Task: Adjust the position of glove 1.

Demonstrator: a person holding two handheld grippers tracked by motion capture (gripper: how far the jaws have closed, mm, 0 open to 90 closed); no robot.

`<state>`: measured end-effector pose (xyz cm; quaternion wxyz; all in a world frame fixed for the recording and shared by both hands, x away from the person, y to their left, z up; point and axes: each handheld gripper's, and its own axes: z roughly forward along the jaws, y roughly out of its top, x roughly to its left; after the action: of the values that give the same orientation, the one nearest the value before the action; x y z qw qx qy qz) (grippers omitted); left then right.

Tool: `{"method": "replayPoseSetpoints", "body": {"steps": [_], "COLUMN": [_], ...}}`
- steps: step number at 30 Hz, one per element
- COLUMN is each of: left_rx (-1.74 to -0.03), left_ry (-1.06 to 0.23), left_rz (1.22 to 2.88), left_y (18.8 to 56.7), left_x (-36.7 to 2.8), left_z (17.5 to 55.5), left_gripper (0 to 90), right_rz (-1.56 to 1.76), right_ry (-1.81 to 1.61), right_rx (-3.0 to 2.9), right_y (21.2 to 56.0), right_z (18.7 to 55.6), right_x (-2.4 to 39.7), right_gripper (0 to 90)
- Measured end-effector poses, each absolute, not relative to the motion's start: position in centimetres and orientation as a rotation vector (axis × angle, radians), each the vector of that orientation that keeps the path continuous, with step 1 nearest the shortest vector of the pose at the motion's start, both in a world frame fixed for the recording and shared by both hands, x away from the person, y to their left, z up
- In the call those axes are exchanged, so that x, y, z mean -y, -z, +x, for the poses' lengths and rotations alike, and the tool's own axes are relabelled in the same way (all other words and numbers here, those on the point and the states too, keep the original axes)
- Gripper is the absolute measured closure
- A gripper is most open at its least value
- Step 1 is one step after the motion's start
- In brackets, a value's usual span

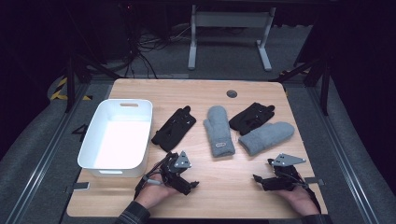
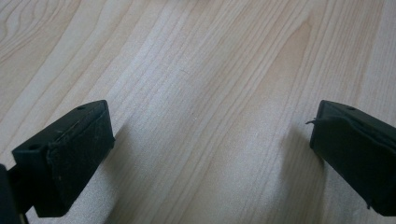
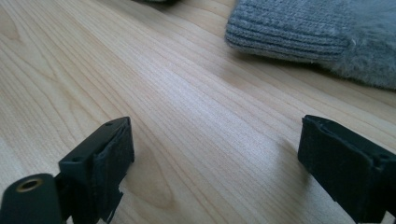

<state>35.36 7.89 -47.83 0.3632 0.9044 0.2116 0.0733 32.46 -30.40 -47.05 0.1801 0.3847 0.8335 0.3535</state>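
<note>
Two grey knit mittens and two black gloves lie across the middle of the wooden table (image 1: pixel 224 191). One grey mitten (image 1: pixel 219 131) lies upright at the centre. The other grey mitten (image 1: pixel 267 137) lies slanted to its right, with its ribbed cuff (image 3: pixel 299 32) showing in the right gripper view. One black glove (image 1: pixel 174 128) lies left of centre, the other black glove (image 1: pixel 252 117) behind the right mitten. My left gripper (image 1: pixel 186 183) (image 2: pixel 210 149) rests low over bare wood near the front edge, open and empty. My right gripper (image 1: pixel 262 180) (image 3: pixel 215 163) is also open and empty, short of the slanted mitten.
A white plastic bin (image 1: pixel 91 135) with a handle slot stands on the table's left side, empty inside. A round cable port (image 1: pixel 231 94) sits near the far edge. Beyond the table are a desk frame (image 1: pixel 229 32) and cables on the dark floor.
</note>
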Motion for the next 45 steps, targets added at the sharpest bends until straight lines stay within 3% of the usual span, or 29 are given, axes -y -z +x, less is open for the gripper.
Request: {"method": "replayPoseSetpoints", "body": {"steps": [11, 13, 20, 21, 22, 27, 45], "left_rx": [-0.533, -0.535, -0.534, -0.534, -0.533, -0.534, -0.533], "left_ry": [-0.187, -0.187, -0.186, -0.186, -0.186, -0.186, -0.186], "left_rz": [2.334, 2.333, 2.334, 2.334, 2.335, 2.334, 2.334], "left_y": [47.8, 47.8, 47.8, 47.8, 47.8, 47.8, 47.8], "left_x": [-7.8, -7.7, -7.7, -7.7, -7.7, -7.7, -7.7], "left_z": [35.5, 35.5, 35.5, 35.5, 35.5, 35.5, 35.5], "left_gripper": [0.2, 0.2, 0.2, 0.2, 0.2, 0.2, 0.2], "right_rz": [1.083, 1.088, 1.074, 1.074, 1.077, 1.084, 1.163], "right_ry": [-1.006, -0.983, -1.012, -1.012, -1.028, -1.056, -1.047], "right_rx": [-2.36, -2.369, -2.323, -2.323, -2.315, -2.32, -2.253], "right_y": [47.0, 46.6, 44.6, 44.6, 44.2, 43.6, 43.0], "right_z": [32.5, 32.4, 33.0, 33.0, 33.6, 34.7, 40.8], "right_x": [30.5, 30.5, 30.5, 30.5, 30.6, 30.7, 30.9], "right_gripper": [12.3, 28.3, 64.1, 64.1, 73.3, 88.8, 90.0]}}
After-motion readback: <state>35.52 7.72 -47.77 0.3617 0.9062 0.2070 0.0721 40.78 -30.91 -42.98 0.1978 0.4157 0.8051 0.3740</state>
